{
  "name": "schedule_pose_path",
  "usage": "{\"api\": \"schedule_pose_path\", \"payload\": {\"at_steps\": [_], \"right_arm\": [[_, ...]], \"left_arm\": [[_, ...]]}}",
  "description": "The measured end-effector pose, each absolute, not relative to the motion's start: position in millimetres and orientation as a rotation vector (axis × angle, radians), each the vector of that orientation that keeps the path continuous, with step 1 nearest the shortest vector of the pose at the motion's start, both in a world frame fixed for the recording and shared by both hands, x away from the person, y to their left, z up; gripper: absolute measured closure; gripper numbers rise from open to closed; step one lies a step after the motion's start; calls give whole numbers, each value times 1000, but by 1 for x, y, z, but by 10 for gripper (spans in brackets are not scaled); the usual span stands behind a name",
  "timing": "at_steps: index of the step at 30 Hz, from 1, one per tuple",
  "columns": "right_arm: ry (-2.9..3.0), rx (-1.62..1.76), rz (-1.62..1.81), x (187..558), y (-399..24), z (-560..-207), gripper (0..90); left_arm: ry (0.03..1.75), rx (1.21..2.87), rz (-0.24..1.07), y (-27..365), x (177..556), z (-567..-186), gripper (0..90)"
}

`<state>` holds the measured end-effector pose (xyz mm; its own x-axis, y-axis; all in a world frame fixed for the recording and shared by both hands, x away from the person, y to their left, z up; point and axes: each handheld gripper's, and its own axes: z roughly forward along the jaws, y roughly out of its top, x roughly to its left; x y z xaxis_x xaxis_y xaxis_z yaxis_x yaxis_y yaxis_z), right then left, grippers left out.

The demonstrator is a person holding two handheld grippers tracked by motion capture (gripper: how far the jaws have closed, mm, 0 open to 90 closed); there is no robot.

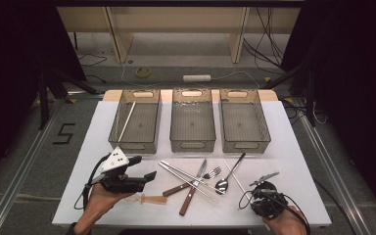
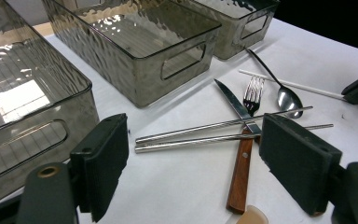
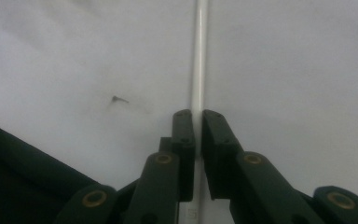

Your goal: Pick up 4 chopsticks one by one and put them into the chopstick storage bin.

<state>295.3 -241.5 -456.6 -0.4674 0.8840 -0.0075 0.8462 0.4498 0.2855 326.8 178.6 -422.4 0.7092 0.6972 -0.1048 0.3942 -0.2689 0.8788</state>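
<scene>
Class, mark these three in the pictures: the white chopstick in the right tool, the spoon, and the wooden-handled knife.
white chopstick [image 3: 199, 56], right gripper view, on its shaft above the closed jaws.
spoon [image 2: 288, 98], left gripper view, on its bowl.
wooden-handled knife [image 1: 188, 199], high view, on its wooden handle.

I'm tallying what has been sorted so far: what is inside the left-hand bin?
The left bin holds one white chopstick, leaning from its floor up toward the far rim. The rest of the see-through floor looks bare; the dark near wall may hide a small strip.
</scene>
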Motion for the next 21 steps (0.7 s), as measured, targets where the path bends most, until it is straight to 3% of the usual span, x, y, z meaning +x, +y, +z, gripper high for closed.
{"api": "schedule_pose_path", "payload": {"at_steps": [21], "right_arm": [[2601,1472,389,289,-266,-447,851]], "left_arm": [[851,1887,366,181,327,-422,241]]}}
